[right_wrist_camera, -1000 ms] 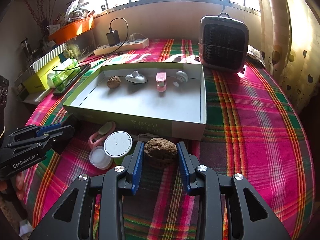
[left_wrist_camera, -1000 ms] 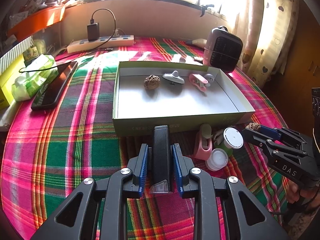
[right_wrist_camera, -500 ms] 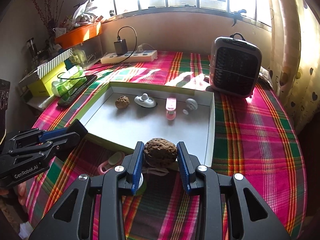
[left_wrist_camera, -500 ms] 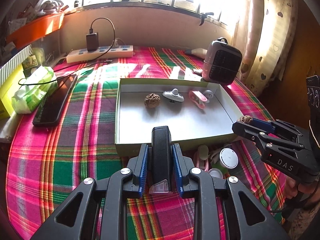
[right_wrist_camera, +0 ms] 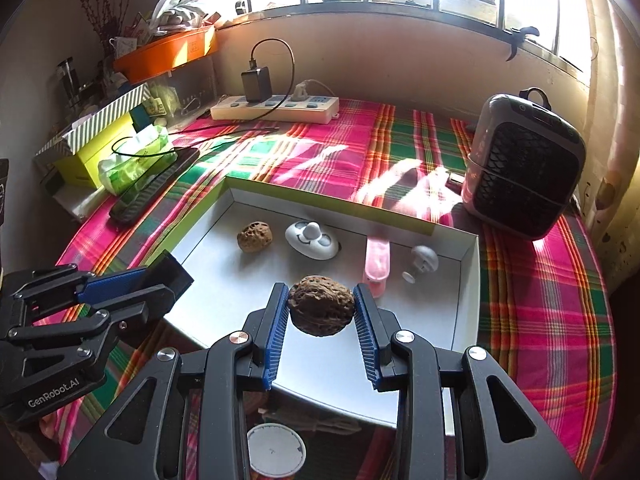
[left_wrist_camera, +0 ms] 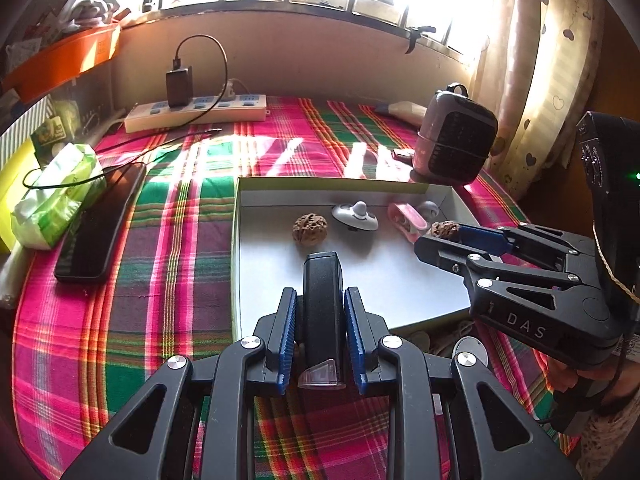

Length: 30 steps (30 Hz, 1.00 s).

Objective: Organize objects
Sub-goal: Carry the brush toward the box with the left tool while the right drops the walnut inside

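Observation:
A shallow green-rimmed box (left_wrist_camera: 236, 264) (right_wrist_camera: 468, 304) lies on the plaid table. In it lie a brown walnut (left_wrist_camera: 310, 229) (right_wrist_camera: 255, 236), a white spinner toy (left_wrist_camera: 355, 216) (right_wrist_camera: 312, 239), a pink clip (left_wrist_camera: 406, 217) (right_wrist_camera: 377, 258) and a small white knob (right_wrist_camera: 422, 261). My left gripper (left_wrist_camera: 320, 300) is shut on a black rectangular block (left_wrist_camera: 321, 300), held above the box's near edge. My right gripper (right_wrist_camera: 321, 304) is shut on a second walnut (right_wrist_camera: 321, 310) above the box floor; it also shows in the left wrist view (left_wrist_camera: 444, 229).
A small heater (right_wrist_camera: 524, 164) stands at the box's right rear. A power strip (left_wrist_camera: 196, 112) with a charger lies at the back. A black phone (left_wrist_camera: 98, 224) and a green wipes pack (left_wrist_camera: 56, 196) lie left. A white lid (right_wrist_camera: 276, 452) lies before the box.
Both grippers have risen and moved forward over the box with their objects still held. The loose items in front of the box have slid out of sight below.

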Tool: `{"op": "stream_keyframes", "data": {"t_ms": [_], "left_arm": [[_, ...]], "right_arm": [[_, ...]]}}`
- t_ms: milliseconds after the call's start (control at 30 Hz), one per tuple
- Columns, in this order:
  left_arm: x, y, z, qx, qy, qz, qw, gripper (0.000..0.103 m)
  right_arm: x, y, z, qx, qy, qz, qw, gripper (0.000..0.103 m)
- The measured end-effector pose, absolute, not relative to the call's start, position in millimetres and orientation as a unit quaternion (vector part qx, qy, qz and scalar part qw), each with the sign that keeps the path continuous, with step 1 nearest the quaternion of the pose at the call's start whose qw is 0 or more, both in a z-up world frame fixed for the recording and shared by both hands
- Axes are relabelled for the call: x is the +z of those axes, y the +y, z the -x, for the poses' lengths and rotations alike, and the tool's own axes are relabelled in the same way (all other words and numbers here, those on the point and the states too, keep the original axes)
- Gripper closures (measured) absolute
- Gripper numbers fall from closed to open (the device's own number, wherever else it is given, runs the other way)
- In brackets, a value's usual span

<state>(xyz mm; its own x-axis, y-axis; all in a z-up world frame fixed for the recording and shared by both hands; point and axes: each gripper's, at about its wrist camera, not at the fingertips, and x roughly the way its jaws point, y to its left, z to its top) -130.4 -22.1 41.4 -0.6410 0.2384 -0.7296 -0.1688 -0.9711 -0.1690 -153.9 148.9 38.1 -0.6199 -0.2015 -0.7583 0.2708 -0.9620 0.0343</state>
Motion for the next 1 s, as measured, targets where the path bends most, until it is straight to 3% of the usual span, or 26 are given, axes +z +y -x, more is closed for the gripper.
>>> {"op": "stream_keyframes", "data": {"t_ms": [1000], "left_arm": [[16.7, -21.3, 176.8, 0.899, -0.033, 0.425, 0.099, 0.083]], "right_arm": [[5.0, 125.3, 219.7, -0.869, 0.087, -0.466, 0.140, 0.068]]}}
